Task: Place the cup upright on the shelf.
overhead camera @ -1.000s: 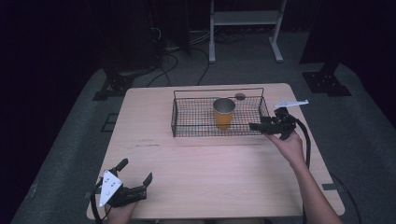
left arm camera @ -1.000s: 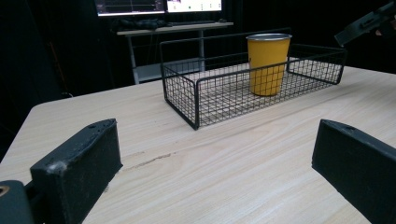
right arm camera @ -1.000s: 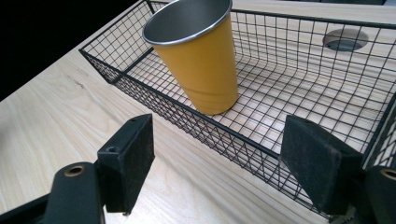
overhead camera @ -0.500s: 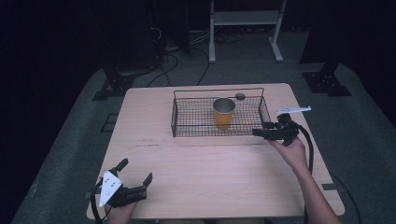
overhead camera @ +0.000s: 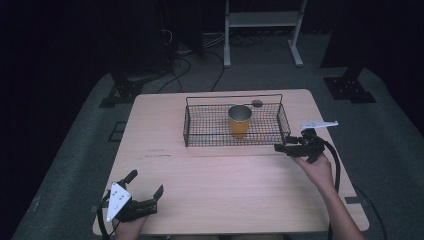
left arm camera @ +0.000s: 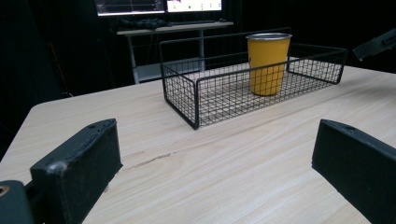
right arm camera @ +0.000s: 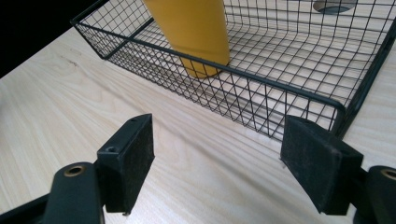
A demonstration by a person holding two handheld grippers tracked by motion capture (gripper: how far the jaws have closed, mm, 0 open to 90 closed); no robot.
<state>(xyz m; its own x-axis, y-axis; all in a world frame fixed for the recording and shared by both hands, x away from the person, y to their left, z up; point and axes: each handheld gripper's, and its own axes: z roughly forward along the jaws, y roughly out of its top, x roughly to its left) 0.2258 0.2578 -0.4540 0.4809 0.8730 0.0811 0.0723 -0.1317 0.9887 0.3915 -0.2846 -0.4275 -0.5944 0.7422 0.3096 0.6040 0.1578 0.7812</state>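
At frame centre, a stiff, light-looking yellow metal cup (overhead camera: 240,120) stands in the wire basket (overhead camera: 200,140); grip its rim. Both grippers' fingers (right arm camera: 128,161) are apart.

The surface (overhead camera: 220,175) is a pale wooden top with rounded corners, its grain running across its width. A black wire basket (overhead camera: 235,121) sits directly on it toward the far edge, a little right of centre. Just behind the basket's far wall a small round hole (overhead camera: 257,104) shows in the wood. A thin dark scratch (overhead camera: 159,154) marks the boards left of centre, in front of the basket. The near half is bare wood.
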